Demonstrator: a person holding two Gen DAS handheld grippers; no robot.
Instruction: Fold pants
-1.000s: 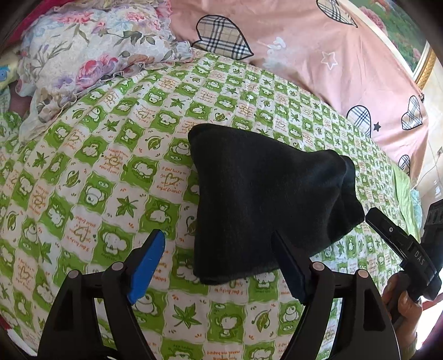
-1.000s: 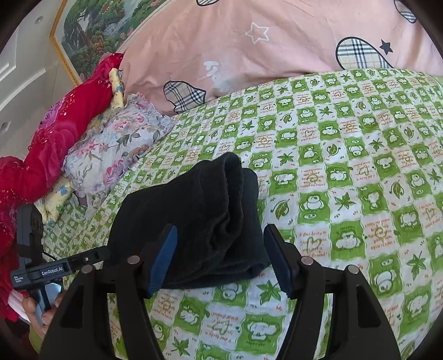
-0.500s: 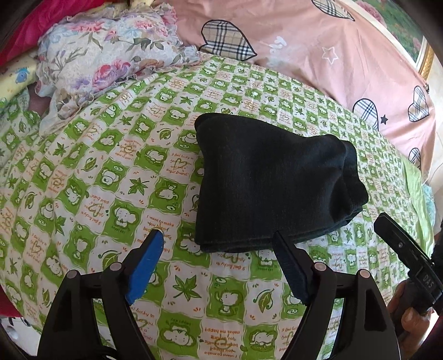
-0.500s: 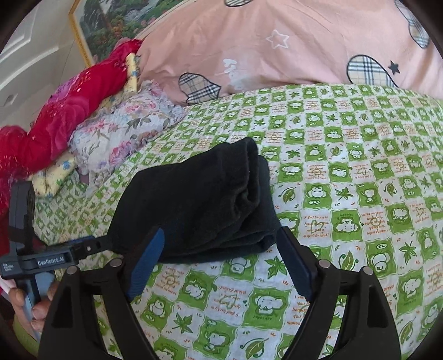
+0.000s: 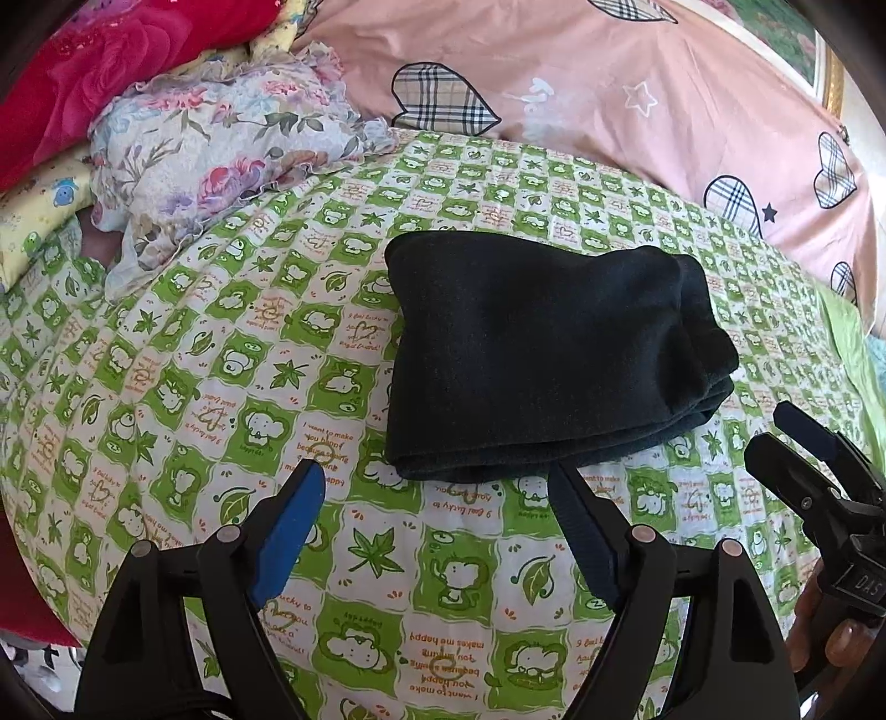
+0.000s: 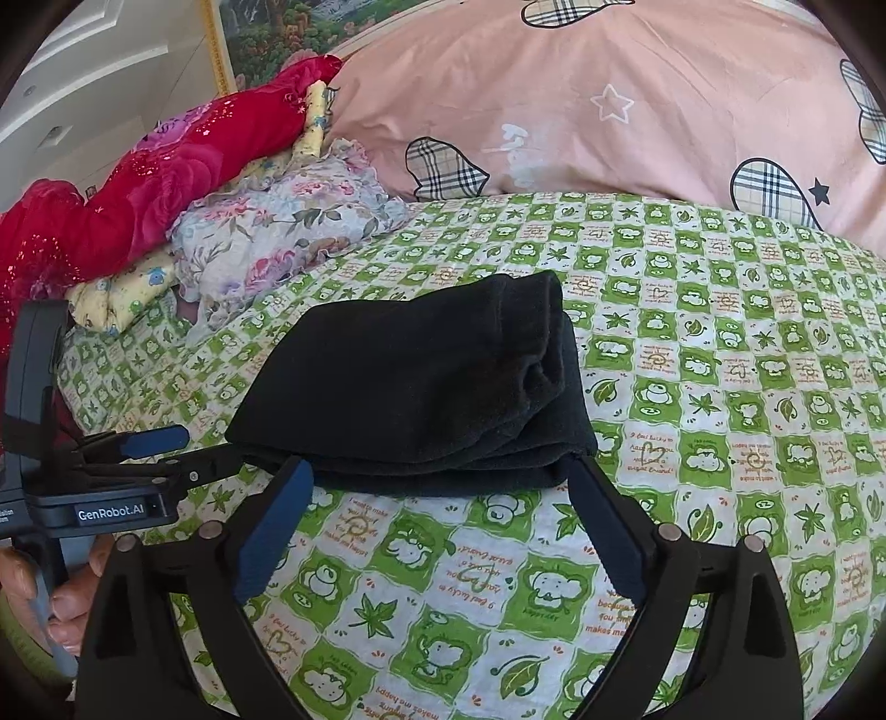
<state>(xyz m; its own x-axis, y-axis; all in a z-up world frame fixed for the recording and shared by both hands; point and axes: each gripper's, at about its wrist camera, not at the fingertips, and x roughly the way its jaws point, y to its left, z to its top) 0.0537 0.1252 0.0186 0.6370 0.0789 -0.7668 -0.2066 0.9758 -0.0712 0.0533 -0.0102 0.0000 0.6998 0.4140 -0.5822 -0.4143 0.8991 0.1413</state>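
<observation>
the left gripper (image 5: 432, 498) is held wide apart, empty, with the folded black fleece pants (image 5: 542, 354) laid at its 1 o'clock on the green-and-white checked cartoon bedsheet (image 5: 232, 343); the right gripper (image 6: 443, 493) is spread wide, the pants at its 12 o'clock

This is a bedroom in a home. A bed takes up nearly the whole view, covered by a green-and-white checked sheet (image 5: 183, 387) printed with cartoon animals and leaves. A pink quilt (image 6: 637, 99) with plaid hearts and stars lies along its far side. Beside it are a floral pillow (image 6: 277, 232), a red blanket (image 6: 138, 183) and, on the wall, a gold-framed landscape painting (image 6: 288, 27).
</observation>
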